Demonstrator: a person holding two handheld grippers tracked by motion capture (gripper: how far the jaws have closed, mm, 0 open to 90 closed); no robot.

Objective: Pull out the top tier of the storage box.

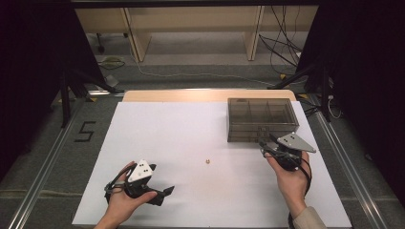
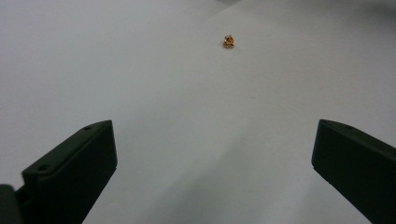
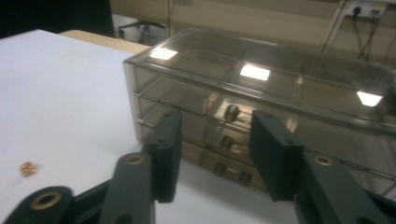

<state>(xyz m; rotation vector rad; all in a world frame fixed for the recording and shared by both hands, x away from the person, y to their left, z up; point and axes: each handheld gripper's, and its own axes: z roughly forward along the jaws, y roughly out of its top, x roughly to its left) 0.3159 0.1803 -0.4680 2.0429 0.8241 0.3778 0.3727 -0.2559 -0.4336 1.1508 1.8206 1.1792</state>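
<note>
A small gold-coloured piece point(image 1: 207, 161) lies alone on the white table top point(image 1: 191, 129); it also shows as the gold piece point(image 2: 228, 41) ahead of the left jaws and the gold piece point(image 3: 28, 168) at the lower left. A smoky clear drawer box point(image 1: 261, 119) stands at the back right, its drawers shut. My left gripper point(image 1: 168, 191) rests near the front left, jaws wide apart and empty point(image 2: 215, 163). My right gripper point(image 1: 265, 146) is held just before the drawer box point(image 3: 261, 107), its jaws half apart with the drawer knobs point(image 3: 231, 112) beyond them, touching nothing.
A wooden table edge point(image 1: 200, 94) runs behind the white top. Dark tripod legs point(image 1: 71, 86) and cables stand on the floor beyond, and a metal rail point(image 1: 43, 162) runs along the left.
</note>
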